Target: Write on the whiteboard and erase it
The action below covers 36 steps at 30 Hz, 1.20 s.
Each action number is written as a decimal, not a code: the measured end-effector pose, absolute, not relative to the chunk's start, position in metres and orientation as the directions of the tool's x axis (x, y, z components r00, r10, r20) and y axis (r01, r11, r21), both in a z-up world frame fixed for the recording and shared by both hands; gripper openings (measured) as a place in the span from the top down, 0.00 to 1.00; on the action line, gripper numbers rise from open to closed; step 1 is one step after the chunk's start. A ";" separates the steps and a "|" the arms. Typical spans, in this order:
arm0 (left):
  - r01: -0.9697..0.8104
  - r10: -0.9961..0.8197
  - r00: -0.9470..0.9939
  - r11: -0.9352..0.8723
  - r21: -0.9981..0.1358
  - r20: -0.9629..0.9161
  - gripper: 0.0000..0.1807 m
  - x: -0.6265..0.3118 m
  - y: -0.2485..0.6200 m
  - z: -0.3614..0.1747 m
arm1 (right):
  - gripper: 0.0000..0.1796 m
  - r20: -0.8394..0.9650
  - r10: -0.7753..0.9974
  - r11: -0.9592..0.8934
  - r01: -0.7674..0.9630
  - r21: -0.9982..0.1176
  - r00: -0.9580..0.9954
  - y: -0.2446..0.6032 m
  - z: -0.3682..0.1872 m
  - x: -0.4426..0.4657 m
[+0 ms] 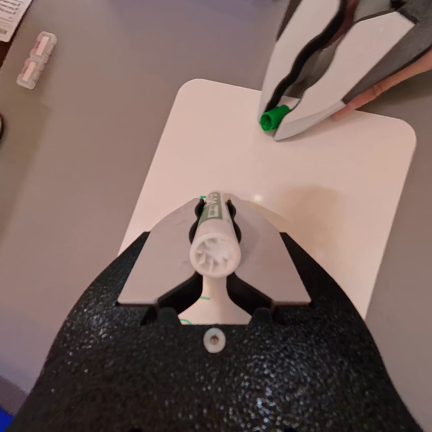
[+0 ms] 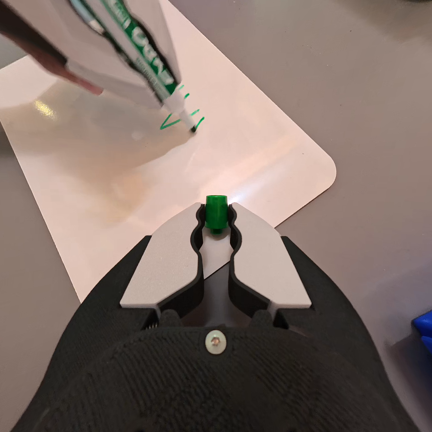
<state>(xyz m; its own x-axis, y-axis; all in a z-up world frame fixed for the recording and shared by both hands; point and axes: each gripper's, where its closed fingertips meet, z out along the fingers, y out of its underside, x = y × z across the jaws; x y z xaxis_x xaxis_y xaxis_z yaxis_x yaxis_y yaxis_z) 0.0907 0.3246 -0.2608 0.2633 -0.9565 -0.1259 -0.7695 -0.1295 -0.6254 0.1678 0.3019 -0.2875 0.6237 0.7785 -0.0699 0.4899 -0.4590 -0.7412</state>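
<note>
A white whiteboard lies flat on a grey table; it also shows in the right wrist view. My left gripper is shut on a white and green marker, seen end-on. In the right wrist view the marker points down with its tip touching the board beside green zigzag strokes. My right gripper is shut on the green marker cap, held just above the board's near corner. That cap and the right gripper also show in the left wrist view.
A small translucent white block lies on the grey table at the far left, with a printed sheet at the corner. A blue object sits at the right edge. A person's hand holds the right gripper.
</note>
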 end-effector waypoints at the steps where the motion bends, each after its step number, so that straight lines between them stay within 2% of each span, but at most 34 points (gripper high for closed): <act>1: -0.769 -0.963 0.245 -0.123 -0.628 -0.112 0.89 0.094 0.318 -0.261 | 0.89 -0.070 0.779 -0.459 0.490 -0.741 0.624 0.302 -0.288 0.168; 6: -0.783 -0.975 0.187 -0.073 -0.618 -0.121 0.90 0.104 0.299 -0.260 | 0.89 -0.070 0.780 -0.458 0.490 -0.741 0.622 0.302 -0.287 0.168; 14: -0.750 -0.965 0.248 -0.135 -0.647 -0.087 0.89 0.106 0.325 -0.261 | 0.89 -0.068 0.780 -0.458 0.491 -0.741 0.623 0.302 -0.288 0.168; 23: -0.764 -0.984 0.165 -0.083 -0.640 -0.070 0.89 0.122 0.303 -0.261 | 0.89 -0.070 0.785 -0.454 0.495 -0.741 0.616 0.301 -0.288 0.169; 32: -0.752 -0.967 0.235 -0.117 -0.648 -0.098 0.90 0.120 0.337 -0.261 | 0.89 -0.069 0.800 -0.441 0.506 -0.741 0.596 0.296 -0.288 0.174; 36: -0.669 -0.967 0.252 -0.145 -0.729 -0.038 0.90 0.128 0.328 -0.245 | 0.89 -0.075 0.807 -0.438 0.508 -0.742 0.586 0.295 -0.287 0.175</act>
<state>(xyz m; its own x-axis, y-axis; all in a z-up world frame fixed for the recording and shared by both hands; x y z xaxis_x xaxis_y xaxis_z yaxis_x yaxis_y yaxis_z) 0.1275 0.3282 -0.2452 0.2517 -0.9670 -0.0384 -0.6686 -0.1451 -0.7294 0.1747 0.2946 -0.2872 0.5857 0.8070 -0.0751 0.5080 -0.4377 -0.7419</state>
